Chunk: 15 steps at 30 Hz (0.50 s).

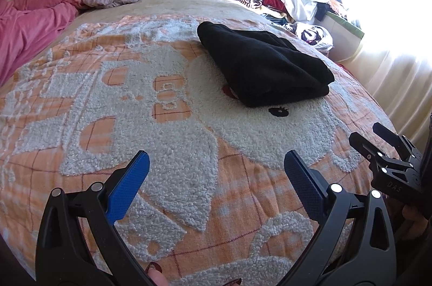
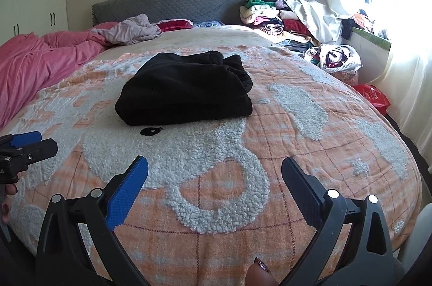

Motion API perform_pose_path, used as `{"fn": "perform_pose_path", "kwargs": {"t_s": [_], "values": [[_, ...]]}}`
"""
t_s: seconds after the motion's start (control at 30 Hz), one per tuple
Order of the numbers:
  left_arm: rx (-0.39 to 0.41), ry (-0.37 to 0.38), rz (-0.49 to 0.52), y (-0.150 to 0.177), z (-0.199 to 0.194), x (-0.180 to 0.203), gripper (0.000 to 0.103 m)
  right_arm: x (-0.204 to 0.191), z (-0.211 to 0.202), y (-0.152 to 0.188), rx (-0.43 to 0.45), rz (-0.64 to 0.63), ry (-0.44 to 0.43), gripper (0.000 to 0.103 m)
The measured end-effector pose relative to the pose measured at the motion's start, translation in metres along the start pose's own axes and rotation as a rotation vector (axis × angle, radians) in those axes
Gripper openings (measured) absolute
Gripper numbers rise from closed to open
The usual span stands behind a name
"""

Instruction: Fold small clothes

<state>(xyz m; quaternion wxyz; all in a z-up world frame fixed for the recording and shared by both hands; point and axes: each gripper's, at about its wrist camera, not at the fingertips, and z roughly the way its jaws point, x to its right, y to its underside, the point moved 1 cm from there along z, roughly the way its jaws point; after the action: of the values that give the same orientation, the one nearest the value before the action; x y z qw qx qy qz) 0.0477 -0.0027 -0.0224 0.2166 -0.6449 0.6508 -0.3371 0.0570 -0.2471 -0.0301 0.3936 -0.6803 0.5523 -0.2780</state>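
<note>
Right wrist view: black garment [image 2: 186, 94] lies folded; both hand-held grippers [image 2: 214, 179] gape, empty.

We see the folded garment [image 2: 186, 91] on the blanket [image 2: 297, 151], clothes pile [image 2: 270, 19] behind-right of it, crumpled sheet [image 2: 135, 29] behind-left.

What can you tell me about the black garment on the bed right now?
The black garment is a soft, fleecy-looking piece, folded into a thick stack of layers with a rounded fold edge nearest the cameras. It lies flat on the orange-and-white blanket, just behind a small black embroidered eye. Nothing else touches it; both grippers are open and well short of it.
</note>
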Motion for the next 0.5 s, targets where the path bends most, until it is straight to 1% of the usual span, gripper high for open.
{"fn": "perform_pose_path", "kwargs": {"t_s": [0.5], "values": [[0.000,-0.005,-0.009,-0.0006,-0.0005,-0.0013,0.093,0.0048,0.0010,0.0024,0.000,0.019,0.002,0.098]]}}
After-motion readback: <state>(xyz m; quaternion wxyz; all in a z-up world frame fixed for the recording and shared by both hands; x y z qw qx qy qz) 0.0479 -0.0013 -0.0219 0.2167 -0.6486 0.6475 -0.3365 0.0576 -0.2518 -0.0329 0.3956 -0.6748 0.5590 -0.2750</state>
